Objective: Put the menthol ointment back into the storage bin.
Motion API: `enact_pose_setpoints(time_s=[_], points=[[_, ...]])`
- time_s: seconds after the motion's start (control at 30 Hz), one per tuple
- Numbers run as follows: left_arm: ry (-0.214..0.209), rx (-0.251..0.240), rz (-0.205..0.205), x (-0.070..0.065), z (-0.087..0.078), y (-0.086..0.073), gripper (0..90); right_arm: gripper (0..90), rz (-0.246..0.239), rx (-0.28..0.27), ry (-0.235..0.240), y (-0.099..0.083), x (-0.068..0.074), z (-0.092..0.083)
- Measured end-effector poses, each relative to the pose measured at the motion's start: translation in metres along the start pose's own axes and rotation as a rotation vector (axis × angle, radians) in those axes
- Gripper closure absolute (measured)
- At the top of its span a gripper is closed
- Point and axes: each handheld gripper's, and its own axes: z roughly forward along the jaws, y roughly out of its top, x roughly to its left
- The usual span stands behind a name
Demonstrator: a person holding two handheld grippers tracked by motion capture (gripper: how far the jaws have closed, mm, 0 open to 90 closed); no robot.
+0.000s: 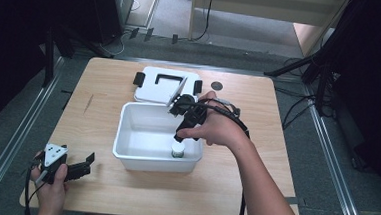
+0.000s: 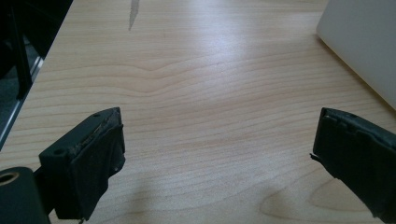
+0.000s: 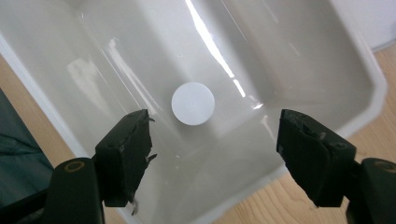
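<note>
White plastic bin [image 1: 127, 133] sits mid-tabletop [image 1: 254, 186], with a small white-capped bottle [image 1: 177, 150] standing upright inside near its front-right corner. Above it hangs the right gripper [image 3: 212, 140], jaws spread wide and holding nothing (the round cap sits between and beyond them). Placing looks done, though whether the lid [image 1: 154, 88] lying behind goes on next is a guess. At the front-left corner the left gripper [image 2: 217, 154] rests low, jaws parted, empty.

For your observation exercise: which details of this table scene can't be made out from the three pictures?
- Bottle in the white bin: body hidden in the right gripper view, where its white cap covers it.
- Its label: too small in the high view.
- Right gripper: jaws masked by the hand in the high view.
- Dark disc: too small to identify.
</note>
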Motion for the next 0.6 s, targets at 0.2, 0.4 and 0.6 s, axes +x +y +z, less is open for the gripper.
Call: enact_pose_setpoints(time_s=[0.2,0.4,0.6], points=[[0.0,0.002,0.0,0.0,0.0,0.0,3.0,26.4,0.032,-0.029,-0.009,-0.015,-0.011,-0.018],[0.001,0.001,-0.001,0.0,0.0,0.0,3.0,26.4,0.072,-0.039,-0.024,-0.032,-0.022,-0.029],[0.002,0.002,0.0,0.0,0.0,0.0,3.0,26.4,0.112,-0.039,-0.044,-0.049,-0.033,-0.029]])
